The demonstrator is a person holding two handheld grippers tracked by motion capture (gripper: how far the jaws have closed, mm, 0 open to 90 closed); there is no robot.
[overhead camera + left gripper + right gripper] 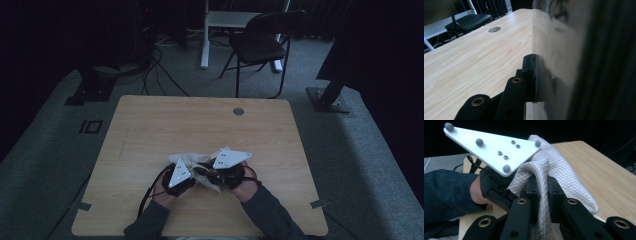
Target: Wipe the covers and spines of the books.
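A white quilted cloth (191, 160) lies bunched near the table's front middle, between my two grippers. My left gripper (186, 172) is shut on one part of it; in the left gripper view the cloth (556, 50) is a pale blur pressed against the black jaw of that gripper (534, 75). My right gripper (215, 172) is shut on another fold. In the right gripper view the cloth (554, 167) rises from between the closed jaws of that gripper (543, 187) and drapes over them. The left gripper's white plate (494, 147) and a dark-sleeved hand (475, 192) sit just behind.
The wooden table (200, 120) has a round cable hole (238, 111) near its far edge. A black chair (260, 45) and a white desk leg (204, 35) stand on the carpet beyond. Cables (160, 70) trail on the floor at the far left.
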